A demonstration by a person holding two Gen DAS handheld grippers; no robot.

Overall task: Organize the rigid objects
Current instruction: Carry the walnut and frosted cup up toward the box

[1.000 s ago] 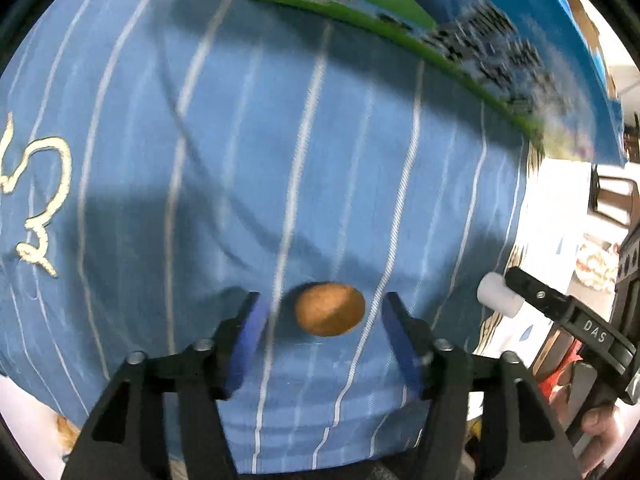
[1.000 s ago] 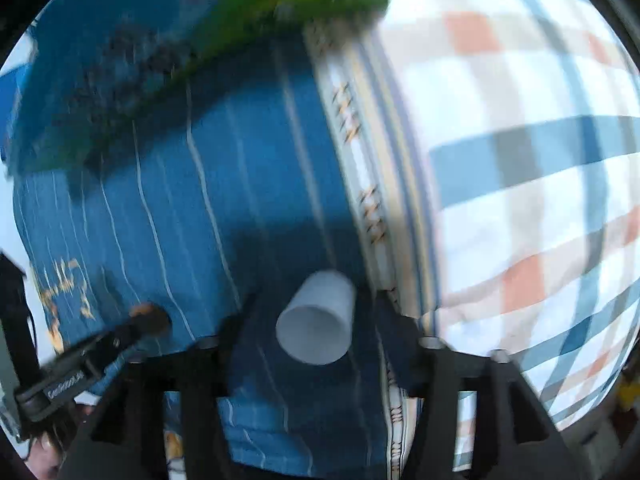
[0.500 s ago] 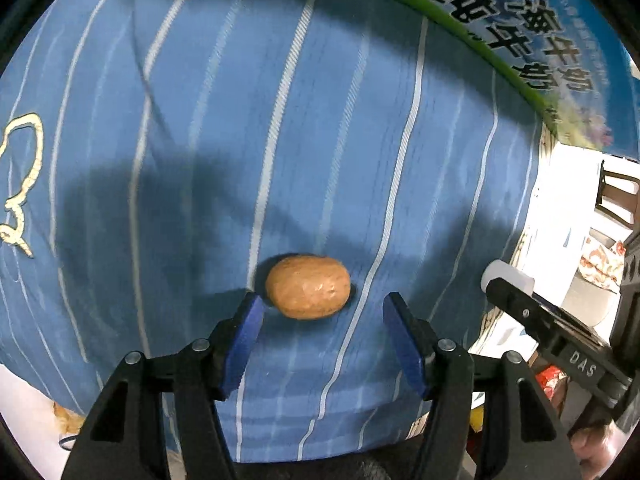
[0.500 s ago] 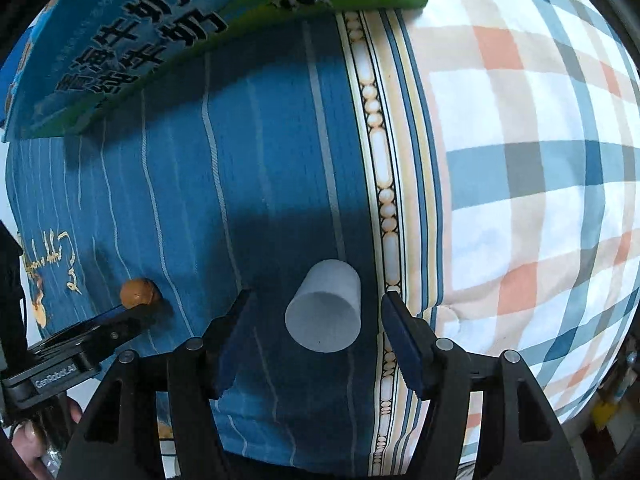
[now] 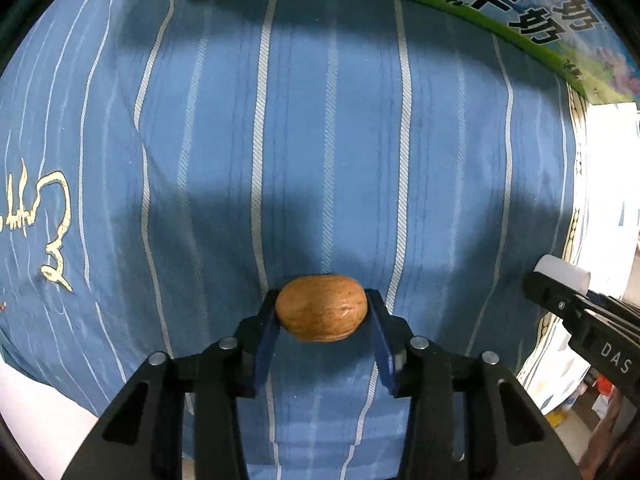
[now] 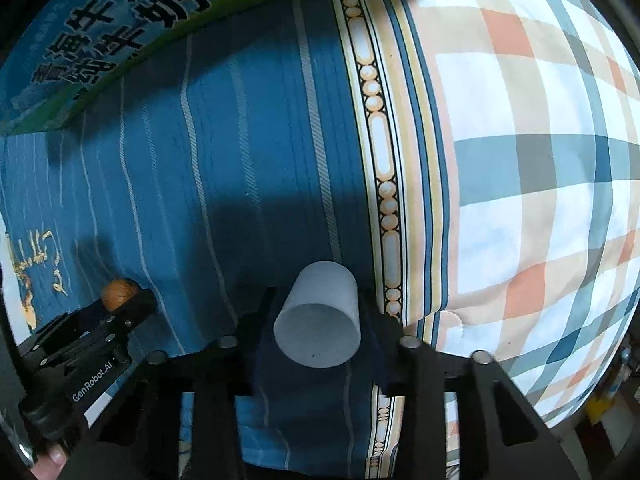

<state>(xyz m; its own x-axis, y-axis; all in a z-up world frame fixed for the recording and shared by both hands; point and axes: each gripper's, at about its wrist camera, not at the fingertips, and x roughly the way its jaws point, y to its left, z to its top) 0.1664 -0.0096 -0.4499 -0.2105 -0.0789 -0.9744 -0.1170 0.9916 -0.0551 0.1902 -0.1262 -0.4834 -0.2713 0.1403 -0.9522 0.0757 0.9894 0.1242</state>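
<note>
A brown nut-like oval [image 5: 321, 307] sits between the blue pads of my left gripper [image 5: 322, 312], which is shut on it over the blue striped cloth [image 5: 320, 140]. It also shows small in the right wrist view [image 6: 119, 292]. My right gripper [image 6: 318, 316] is shut on a white cylinder [image 6: 320, 326], lying with its flat end toward the camera. The cylinder's far end shows in the left wrist view [image 5: 564, 274] at the right gripper's tip.
A blue and green milk carton [image 5: 480, 12] lies at the far edge of the cloth, also in the right wrist view [image 6: 120, 32]. A checked pillow [image 6: 540, 180] lies to the right. Room clutter shows at the lower right [image 5: 600, 400].
Both grippers went from open around their objects to closed on them. The left jaws shut on the brown oval, the right jaws on the white cylinder. The carton edge sits nearer in both views.
</note>
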